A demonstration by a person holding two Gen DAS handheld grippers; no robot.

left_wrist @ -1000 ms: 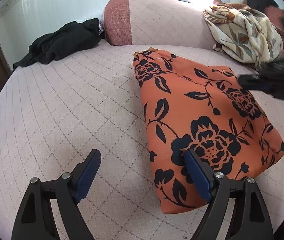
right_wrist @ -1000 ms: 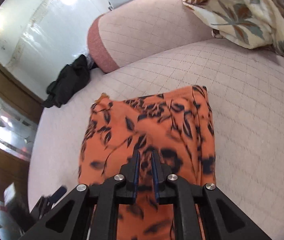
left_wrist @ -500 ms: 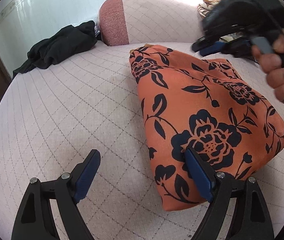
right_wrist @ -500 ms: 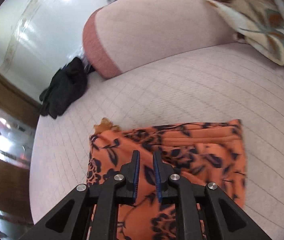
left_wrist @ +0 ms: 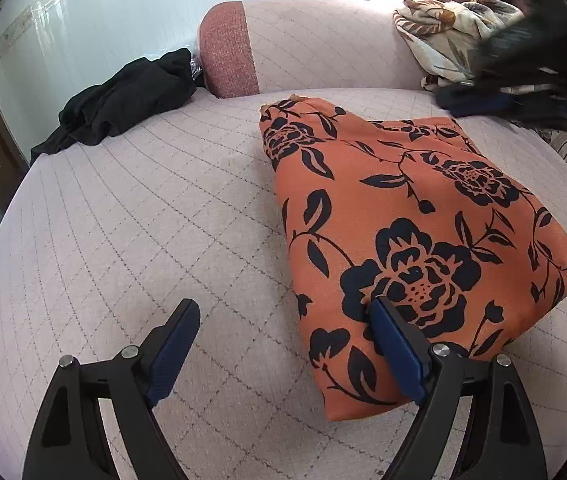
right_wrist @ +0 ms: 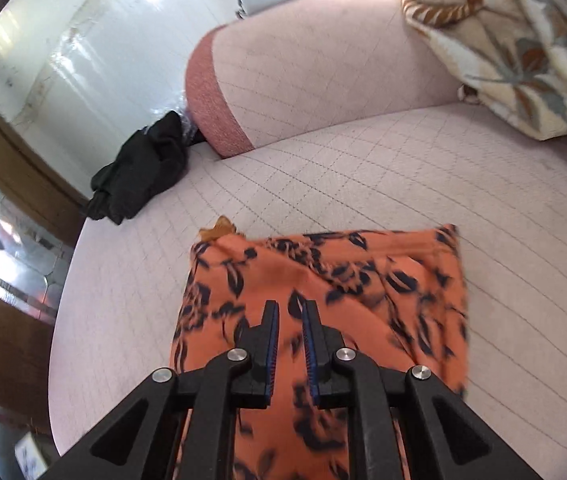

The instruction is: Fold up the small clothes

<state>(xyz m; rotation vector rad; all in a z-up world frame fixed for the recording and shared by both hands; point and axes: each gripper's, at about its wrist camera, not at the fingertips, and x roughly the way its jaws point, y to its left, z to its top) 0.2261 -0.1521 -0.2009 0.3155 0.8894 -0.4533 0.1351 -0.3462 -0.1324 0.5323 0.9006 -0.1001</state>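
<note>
From the left wrist view, the left gripper (left_wrist: 281, 322) hangs with its blue-padded jaws spread wide and nothing between them; one finger is over the bare quilted pink cushion (left_wrist: 131, 220), the other over the near corner of the orange floral garment (left_wrist: 411, 240). That garment, orange with a black rose-and-leaf print, lies folded into a rough rectangle on the cushion, toward the right side. No writing or label can be read on it. A crumpled black garment (left_wrist: 123, 104) lies at the far left edge by the wall, next to the reddish end of the cushioned backrest (left_wrist: 227, 56). A cream leaf-patterned cloth (left_wrist: 443, 36) is bunched on the far right, and a blurred dark shape there is the other tool, too smeared to read. From the right wrist view, the right gripper (right_wrist: 289, 326) is over the orange floral garment (right_wrist: 343, 280) with its jaws nearly together, only a thin slit between the pads and no fabric in them. The black garment (right_wrist: 139, 172) sits at the far left and the leaf-patterned cloth (right_wrist: 511, 48) lies against the backrest (right_wrist: 303, 76) on the upper right.
</note>
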